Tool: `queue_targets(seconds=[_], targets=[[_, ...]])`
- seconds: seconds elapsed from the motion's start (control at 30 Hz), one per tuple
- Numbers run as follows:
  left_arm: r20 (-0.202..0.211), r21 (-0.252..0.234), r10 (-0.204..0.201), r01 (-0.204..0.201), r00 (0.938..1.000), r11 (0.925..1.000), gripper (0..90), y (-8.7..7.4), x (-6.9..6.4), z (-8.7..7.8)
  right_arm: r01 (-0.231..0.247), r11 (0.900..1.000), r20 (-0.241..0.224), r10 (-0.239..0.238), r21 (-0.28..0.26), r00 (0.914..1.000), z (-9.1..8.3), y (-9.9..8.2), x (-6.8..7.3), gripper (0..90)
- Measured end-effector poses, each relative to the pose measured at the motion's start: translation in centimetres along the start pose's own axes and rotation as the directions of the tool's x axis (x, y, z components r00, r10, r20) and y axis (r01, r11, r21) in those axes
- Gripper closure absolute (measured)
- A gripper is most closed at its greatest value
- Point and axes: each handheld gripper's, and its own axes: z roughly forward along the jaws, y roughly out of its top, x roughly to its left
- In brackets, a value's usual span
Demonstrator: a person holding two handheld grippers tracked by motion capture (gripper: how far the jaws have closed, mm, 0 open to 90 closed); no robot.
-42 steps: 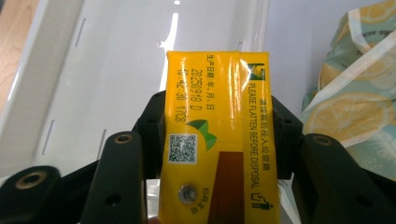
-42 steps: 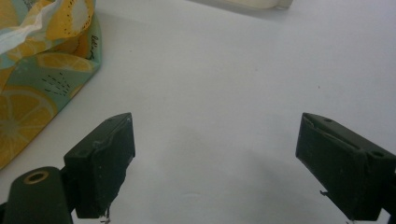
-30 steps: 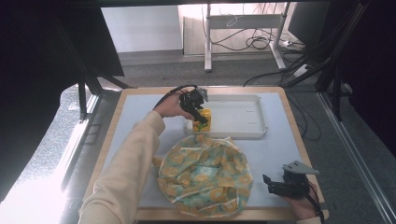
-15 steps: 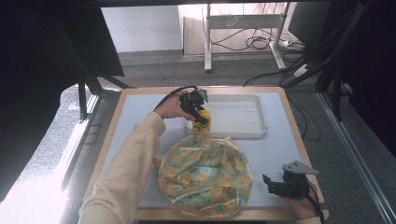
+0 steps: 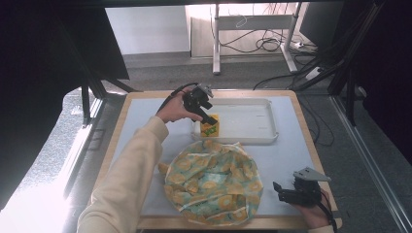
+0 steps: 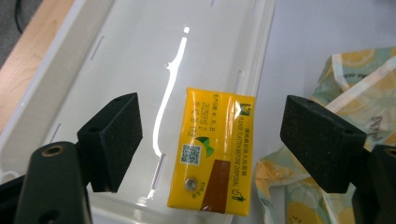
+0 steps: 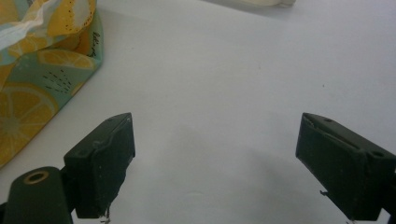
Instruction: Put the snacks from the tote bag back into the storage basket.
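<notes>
A flat yellow drink carton (image 5: pixel 211 127) (image 6: pixel 212 158) lies in the near left corner of the white tray (image 5: pixel 252 121) (image 6: pixel 140 56). Just above it hovers my left gripper (image 5: pixel 208 118) (image 6: pixel 217 140). Its jaws have just been opening and now stand wide to either side of the carton, with neither pad touching it. A lemon-print fabric bag (image 5: pixel 211 182) (image 6: pixel 355 70) (image 7: pixel 42 70) lies crumpled in front of the tray. To the right of the bag, at the table's front right, my right gripper (image 5: pixel 281 191) (image 7: pixel 219 158) rests open over bare table.
The tray holds nothing besides the carton. The grey mat (image 5: pixel 291 155) has a wooden rim (image 5: pixel 311 145) around it. A cable trails from the left gripper off the table's far edge. Desk legs and cables (image 5: pixel 252 43) stand beyond the table.
The left gripper's jaws have spread apart and let go of the yellow carton, and the hand has lifted slightly. The right gripper has stayed put.
</notes>
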Motion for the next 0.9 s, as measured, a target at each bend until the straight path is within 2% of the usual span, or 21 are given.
queue_targets(seconds=[0.37,0.5,0.7,0.9], targets=[[-0.025,-0.054,-0.066,0.065,0.9975,0.9964,19.3,-1.3,-1.3,-2.2,0.003,1.0000,0.002,-0.003,-0.008,1.0000,-0.1,0.1,0.0,11.8],[-0.045,-0.069,-0.078,0.075,0.9959,0.9948,19.3,-2.0,-2.2,-3.0,0.003,0.9999,0.004,-0.003,-0.012,1.0000,-0.2,0.1,0.0,11.8],[-0.078,-0.094,-0.125,0.117,0.9892,0.9887,19.4,-3.3,-3.8,-4.0,0.003,0.9999,0.006,-0.003,-0.011,1.0000,-0.2,0.1,0.1,11.8],[-0.100,-0.119,-0.136,0.123,0.9857,0.9852,19.6,-4.7,-5.9,-5.3,0.005,0.9999,0.007,-0.004,-0.014,1.0000,-0.2,0.2,0.1,11.8]])
